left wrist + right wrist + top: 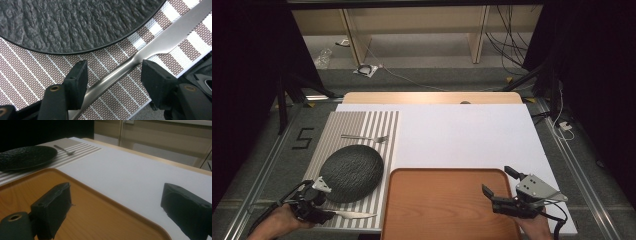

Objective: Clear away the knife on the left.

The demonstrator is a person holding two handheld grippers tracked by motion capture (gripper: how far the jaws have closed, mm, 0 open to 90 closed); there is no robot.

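A silver knife (354,215) lies on the striped placemat (342,125) just in front of a dark textured plate (352,172). My left gripper (326,207) is low over the knife's handle end. In the left gripper view the knife (160,42) runs slantwise between the jaws of the left gripper (115,75), which stand apart on either side of the handle without pinching it. The plate's rim (75,22) curves just beyond. My right gripper (496,180) hovers open over the right edge of the wooden tray (442,200), and in its own view the right gripper (115,197) has nothing between its jaws.
A fork (364,137) lies on the placemat behind the plate. A white board (462,135) covers the table's middle and right. Metal rails run along both sides of the table, with cables and shelving on the floor beyond.
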